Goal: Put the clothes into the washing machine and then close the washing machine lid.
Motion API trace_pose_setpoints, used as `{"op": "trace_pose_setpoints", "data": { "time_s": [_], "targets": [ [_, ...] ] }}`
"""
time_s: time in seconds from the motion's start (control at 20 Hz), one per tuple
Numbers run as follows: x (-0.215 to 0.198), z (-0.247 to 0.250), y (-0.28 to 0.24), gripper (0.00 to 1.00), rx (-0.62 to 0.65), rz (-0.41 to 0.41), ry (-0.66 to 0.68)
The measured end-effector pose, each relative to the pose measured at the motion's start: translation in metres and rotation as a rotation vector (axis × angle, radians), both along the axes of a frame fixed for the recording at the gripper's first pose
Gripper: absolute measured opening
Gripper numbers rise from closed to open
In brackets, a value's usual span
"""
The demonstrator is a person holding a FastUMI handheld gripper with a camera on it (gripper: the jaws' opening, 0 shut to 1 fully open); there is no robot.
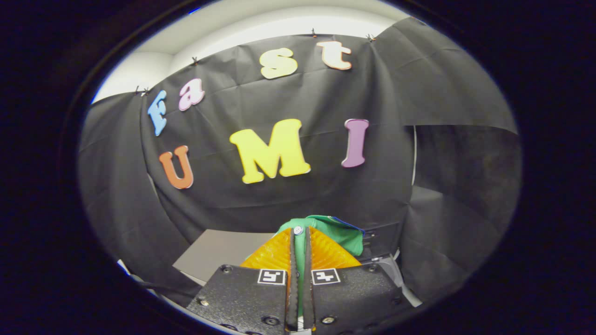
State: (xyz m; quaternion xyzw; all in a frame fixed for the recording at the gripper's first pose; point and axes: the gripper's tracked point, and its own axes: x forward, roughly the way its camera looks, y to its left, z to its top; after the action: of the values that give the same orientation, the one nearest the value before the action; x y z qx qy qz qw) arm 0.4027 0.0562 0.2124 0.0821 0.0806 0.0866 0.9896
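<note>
Your gripper (299, 235) is raised and faces the booth's black cloth wall (288, 195). Its jaws stand almost together, with only a thin slit between them, and they are clamped on a green garment (342, 232). A narrow strip of the green fabric runs down the slit between the two fingers (326, 253), pressed from both sides. The rest of the garment bunches over the fingertips and spills to the right of them, with a thin blue edge along its upper right side. A small pale button (298, 230) sits on the cloth right at the tips.

Behind and to the left of the fingers lies a flat grey panel (219, 251), tilted away toward the wall; you cannot tell from here whether it belongs to the washing machine. To the right of the garment, just past the fingers, is a dark boxy object (382, 239) with a paler curved edge below it, too hidden to identify.
</note>
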Motion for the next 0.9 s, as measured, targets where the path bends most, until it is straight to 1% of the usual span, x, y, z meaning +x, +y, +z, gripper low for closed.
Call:
{"op": "trace_pose_setpoints", "data": {
  "time_s": [0.15, 0.4, 0.6, 0.75, 0.9],
  "targets": [
    [0.021, -0.022, -0.038, 0.07, -0.026, -0.029, 0.022],
    [0.066, -0.08, -0.071, 0.07, -0.051, -0.012, 0.097],
    [0.101, -0.143, -0.075, 0.07, -0.068, 0.032, 0.191],
    [0.13, -0.204, -0.069, 0.07, -0.098, 0.058, 0.275],
    [0.153, -0.247, -0.066, 0.07, -0.122, 0.067, 0.342]
  ]
}}
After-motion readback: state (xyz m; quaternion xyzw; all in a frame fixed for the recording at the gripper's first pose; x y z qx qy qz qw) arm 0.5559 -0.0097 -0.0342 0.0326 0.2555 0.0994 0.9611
